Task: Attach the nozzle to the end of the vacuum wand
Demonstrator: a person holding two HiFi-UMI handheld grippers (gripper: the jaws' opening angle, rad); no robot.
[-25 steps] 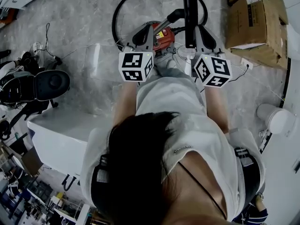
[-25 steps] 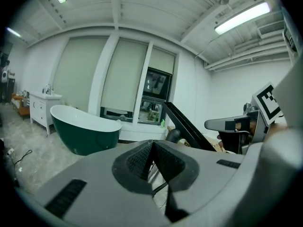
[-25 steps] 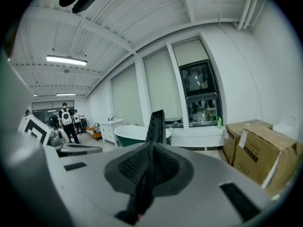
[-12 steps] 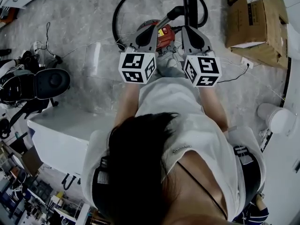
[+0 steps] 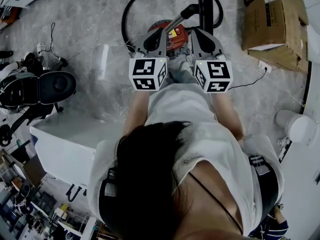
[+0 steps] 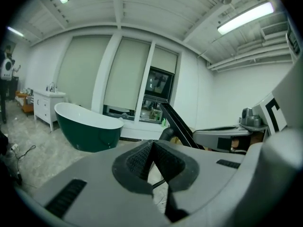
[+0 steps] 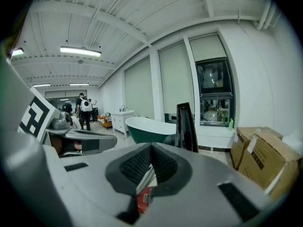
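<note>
Left gripper [image 5: 151, 39], right gripper [image 5: 199, 34] both clenched, empty; wand [image 5: 204, 4] stiff, likely slick; take hold near its end

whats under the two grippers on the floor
A red vacuum body sits on the floor under them, with a black hose looping round it. The left gripper and right gripper cover its sides, so whatever lies there cannot be seen.
</note>
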